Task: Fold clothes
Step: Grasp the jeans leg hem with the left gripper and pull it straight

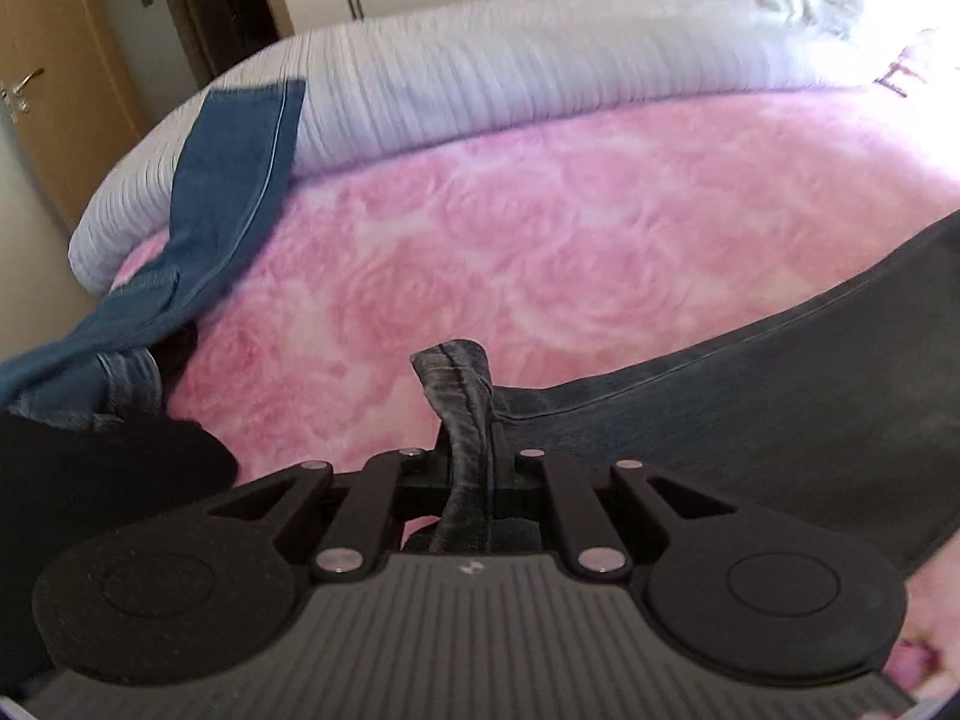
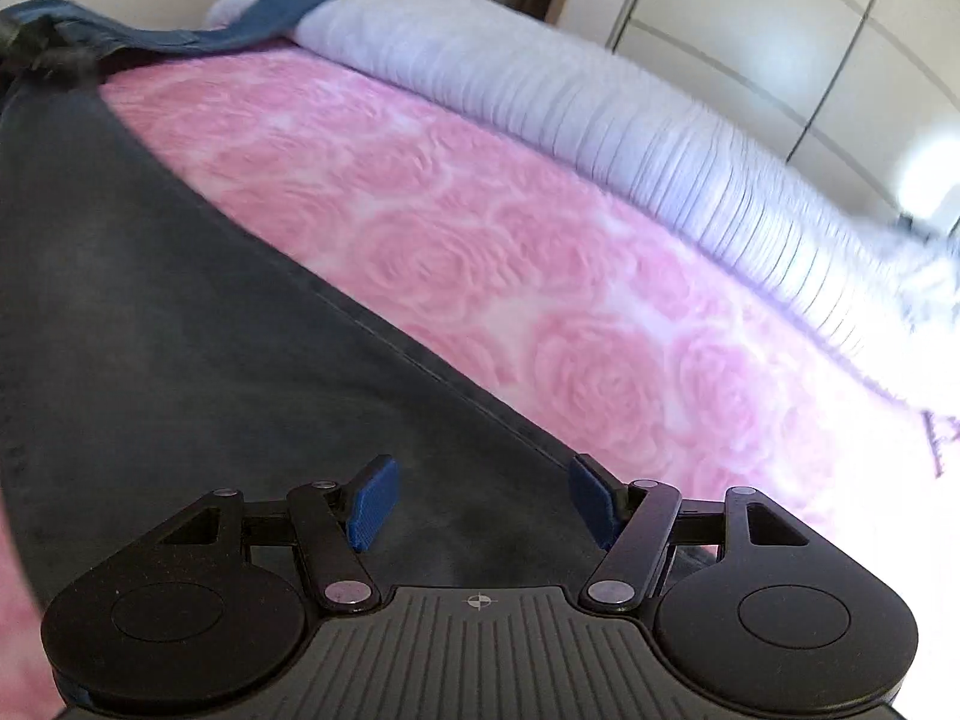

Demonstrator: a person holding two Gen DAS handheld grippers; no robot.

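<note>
Dark grey jeans point(image 1: 750, 408) lie stretched across a pink rose-patterned blanket point(image 1: 540, 228) on a bed. My left gripper point(image 1: 467, 456) is shut on a bunched edge of the grey jeans, which sticks up between its jaws. In the right wrist view the same grey jeans point(image 2: 180, 312) run diagonally. My right gripper point(image 2: 480, 495) is open just above the jeans, near their edge, its blue pads point(image 2: 372, 501) wide apart and empty.
Blue jeans point(image 1: 228, 192) are draped at the left over a folded white duvet point(image 1: 510, 60); they also show in the right wrist view point(image 2: 198, 30). Dark clothing point(image 1: 90, 480) lies at the lower left. A wardrobe point(image 2: 780, 30) and a wooden door point(image 1: 48, 90) stand behind the bed.
</note>
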